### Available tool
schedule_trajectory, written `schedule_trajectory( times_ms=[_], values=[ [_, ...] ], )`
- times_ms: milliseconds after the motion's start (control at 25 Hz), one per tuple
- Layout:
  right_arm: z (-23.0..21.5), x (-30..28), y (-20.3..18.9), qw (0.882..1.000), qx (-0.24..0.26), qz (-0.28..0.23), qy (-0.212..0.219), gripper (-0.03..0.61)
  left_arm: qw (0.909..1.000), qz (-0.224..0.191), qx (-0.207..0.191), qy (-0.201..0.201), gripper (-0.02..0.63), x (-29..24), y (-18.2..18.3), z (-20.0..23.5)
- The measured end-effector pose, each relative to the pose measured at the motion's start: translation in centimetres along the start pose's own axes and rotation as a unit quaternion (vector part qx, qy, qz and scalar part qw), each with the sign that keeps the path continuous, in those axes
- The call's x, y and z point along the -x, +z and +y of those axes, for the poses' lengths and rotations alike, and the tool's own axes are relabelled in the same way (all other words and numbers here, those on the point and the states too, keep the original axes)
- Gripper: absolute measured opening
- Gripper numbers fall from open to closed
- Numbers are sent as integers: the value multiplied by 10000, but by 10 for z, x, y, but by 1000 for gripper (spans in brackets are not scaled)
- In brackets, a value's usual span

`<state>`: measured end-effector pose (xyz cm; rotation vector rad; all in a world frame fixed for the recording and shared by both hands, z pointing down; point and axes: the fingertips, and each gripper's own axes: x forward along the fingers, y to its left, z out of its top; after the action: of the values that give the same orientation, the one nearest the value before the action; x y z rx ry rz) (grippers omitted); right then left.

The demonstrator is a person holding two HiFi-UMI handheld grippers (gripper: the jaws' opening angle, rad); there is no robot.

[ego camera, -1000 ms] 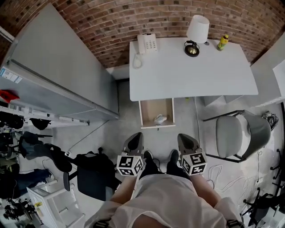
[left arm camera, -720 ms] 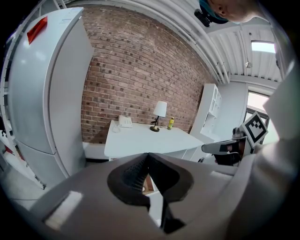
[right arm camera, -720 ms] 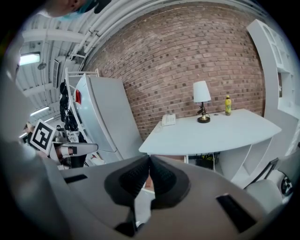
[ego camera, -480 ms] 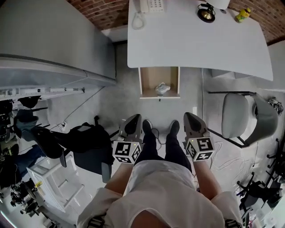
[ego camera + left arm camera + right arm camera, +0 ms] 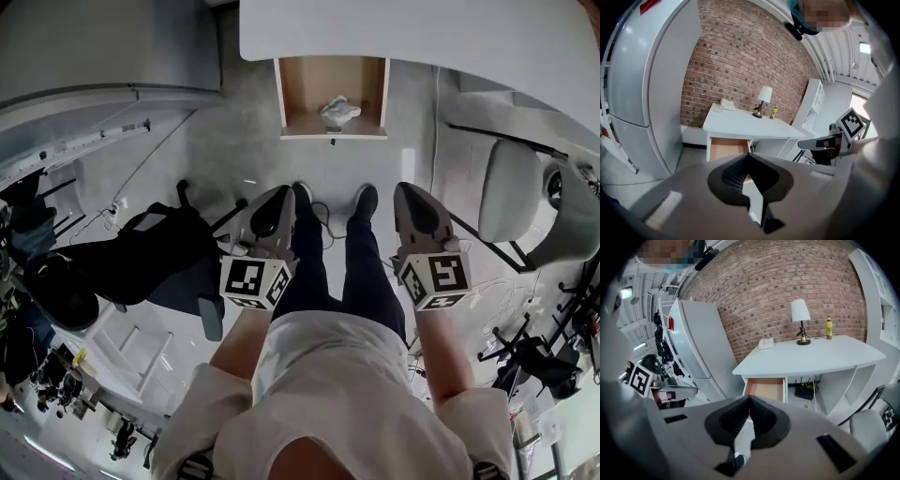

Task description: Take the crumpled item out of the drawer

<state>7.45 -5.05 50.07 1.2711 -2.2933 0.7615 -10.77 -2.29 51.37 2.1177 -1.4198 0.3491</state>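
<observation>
**tinker_dan:** So where was the crumpled thing at that point, and what were your grippers doing?

**me:** The crumpled thing (image 5: 339, 111) was a pale wad lying inside the drawer (image 5: 284, 94), toward the front and a bit right of middle. The drawer stood pulled out from under the white desk (image 5: 422, 37), top centre of the head view. I was standing well back from it, with my shoes (image 5: 302, 195) pointing that way.

**tinker_dan:** Holding anything?

**me:** Nope. My left gripper (image 5: 747, 154) had its jaws pressed together at the tips with nothing in them. My right gripper (image 5: 749, 397) was the same, closed up and empty. In the head view they sat mid-frame, one on either side of my legs (image 5: 337, 272), noses aimed up toward the drawer. Neither touched anything.

**tinker_dan:** Could you see the wad from the gripper cams?

**me:** Not really. Both showed the open drawer just above the jaw tips, mid-frame, but only its wooden inside, because the gripper body covered the front part. The right gripper view had a lamp (image 5: 800, 311), a phone (image 5: 765, 343) and a yellow bottle (image 5: 828, 328) on the desk, against the brick wall (image 5: 787, 287). A grey chair (image 5: 511, 187) stood at the right of the head view, near the desk. A big grey cabinet (image 5: 651, 93) filled the left of the left gripper view.
</observation>
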Motion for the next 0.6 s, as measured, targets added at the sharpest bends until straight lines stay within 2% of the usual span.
schedule_trajectory(
  times_ms=[400,600],
  values=[
    [4,-43,-49,9993,22,324,160,8,9995,229,197,100,9,-16,-55,27],
    [-4,-60,-69,9992,30,398,97,8,9989,371,282,28,9,-27,-78,31]
  ],
)
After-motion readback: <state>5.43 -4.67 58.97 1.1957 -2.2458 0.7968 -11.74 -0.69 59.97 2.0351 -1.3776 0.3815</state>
